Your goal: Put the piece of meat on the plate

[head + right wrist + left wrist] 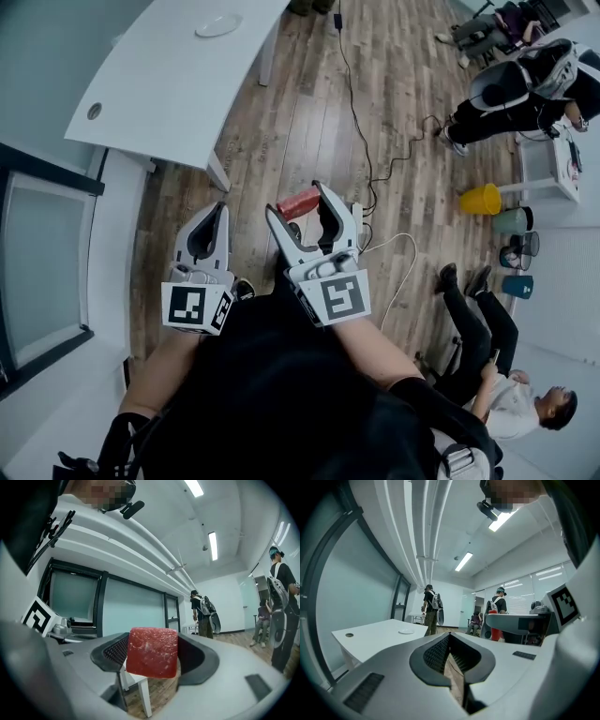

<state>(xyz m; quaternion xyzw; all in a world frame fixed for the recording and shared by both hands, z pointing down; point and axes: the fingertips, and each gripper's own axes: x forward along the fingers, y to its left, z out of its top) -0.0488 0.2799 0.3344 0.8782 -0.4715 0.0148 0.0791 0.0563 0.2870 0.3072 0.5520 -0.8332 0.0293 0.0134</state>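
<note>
Right gripper around red, square-faced meat

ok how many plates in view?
1. The plate sits on the white table, top left in the head view; the left gripper view shows it too. The right gripper holds the piece of meat. No other shows; the table runs out of frame.

No word, number, brand or sign can be read in any of the views. The only printed marks are black-and-white square patterns on the left marker cube of the left gripper and on the right marker cube of the right gripper. They are coded blocks, not letters or digits.
</note>
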